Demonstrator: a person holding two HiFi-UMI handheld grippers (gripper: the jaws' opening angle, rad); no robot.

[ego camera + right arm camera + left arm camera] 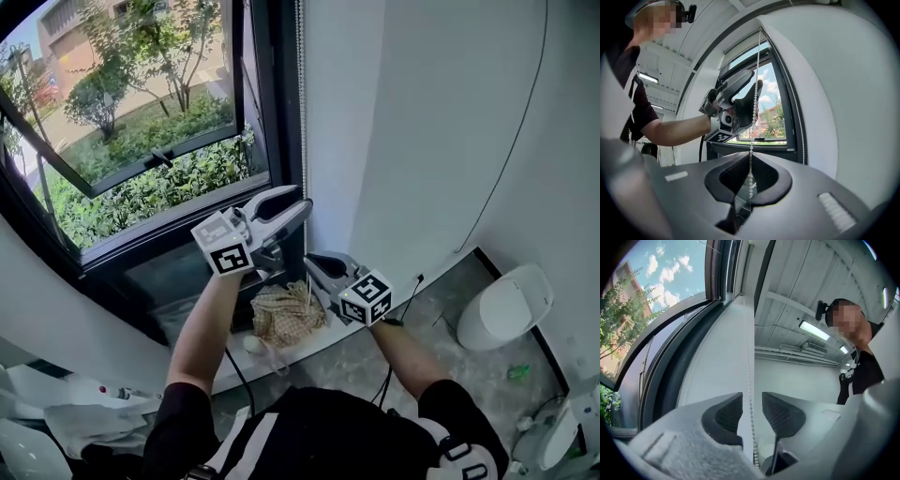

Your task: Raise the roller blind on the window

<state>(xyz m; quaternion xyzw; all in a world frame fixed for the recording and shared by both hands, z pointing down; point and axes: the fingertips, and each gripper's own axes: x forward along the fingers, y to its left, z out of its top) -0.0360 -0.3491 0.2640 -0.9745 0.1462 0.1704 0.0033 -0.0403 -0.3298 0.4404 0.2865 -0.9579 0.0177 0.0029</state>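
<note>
A white bead chain point(300, 103) hangs down the dark window frame by the white wall. My left gripper point(302, 199) is raised against it and open. In the left gripper view the chain point(749, 376) runs through the gap between the two black pads point(726, 416) without touching either. Lower down, my right gripper point(311, 265) is shut on the chain point(750, 180). From there the chain point(755, 61) rises taut through the left gripper point(753, 82) to a pale blind roll point(740, 44) at the window top.
An open window sash point(141, 159) tilts outward over green bushes. A crumpled woven cloth point(286, 314) lies on the floor below the window. A white rounded fixture point(506, 305) stands at the right. A thin black cable point(511, 141) runs down the wall. A second chain strand point(800, 117) hangs beside the frame.
</note>
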